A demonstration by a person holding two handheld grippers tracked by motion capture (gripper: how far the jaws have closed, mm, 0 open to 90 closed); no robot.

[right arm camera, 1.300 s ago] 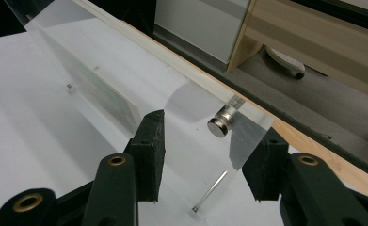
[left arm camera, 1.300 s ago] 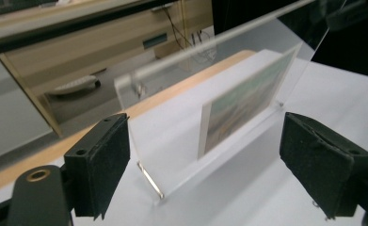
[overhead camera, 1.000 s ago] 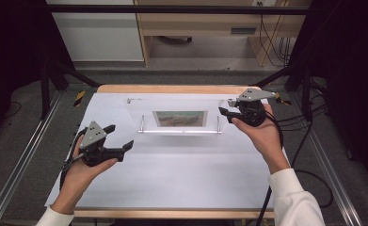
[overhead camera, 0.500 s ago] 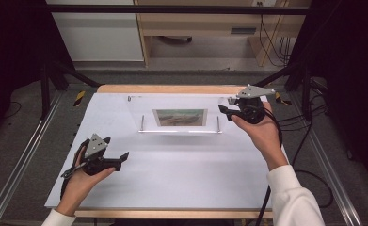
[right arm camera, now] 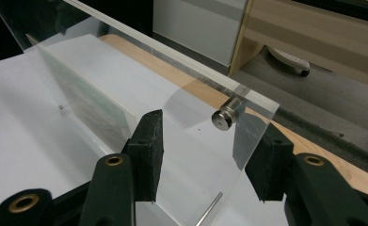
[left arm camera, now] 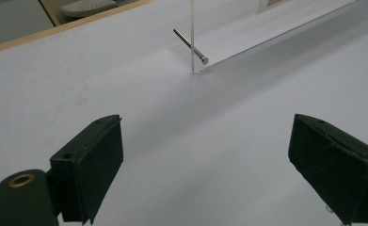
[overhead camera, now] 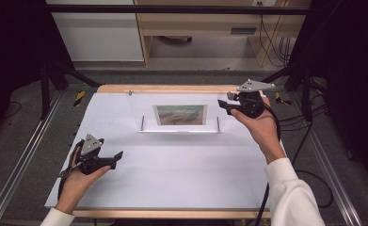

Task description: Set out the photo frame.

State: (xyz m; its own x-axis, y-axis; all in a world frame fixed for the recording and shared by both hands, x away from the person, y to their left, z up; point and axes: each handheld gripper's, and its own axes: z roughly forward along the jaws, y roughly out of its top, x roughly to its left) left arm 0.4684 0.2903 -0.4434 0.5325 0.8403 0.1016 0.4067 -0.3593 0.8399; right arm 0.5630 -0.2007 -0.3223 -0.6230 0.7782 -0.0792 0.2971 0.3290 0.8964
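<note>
Clear acrylic frame (overhead camera: 179,113) stands upright; my right gripper (overhead camera: 228,106) straddles its end, fingers half-wide, steadying it. My left gripper (overhead camera: 118,157), fingers wide, waits nearby.

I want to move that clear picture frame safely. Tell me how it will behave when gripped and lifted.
The clear acrylic frame looks rigid, so it should lift as one flat piece. Its glossy faces may slip between the right gripper pads. Standing upright on thin metal pins, it probably tips easily if pushed.
</note>
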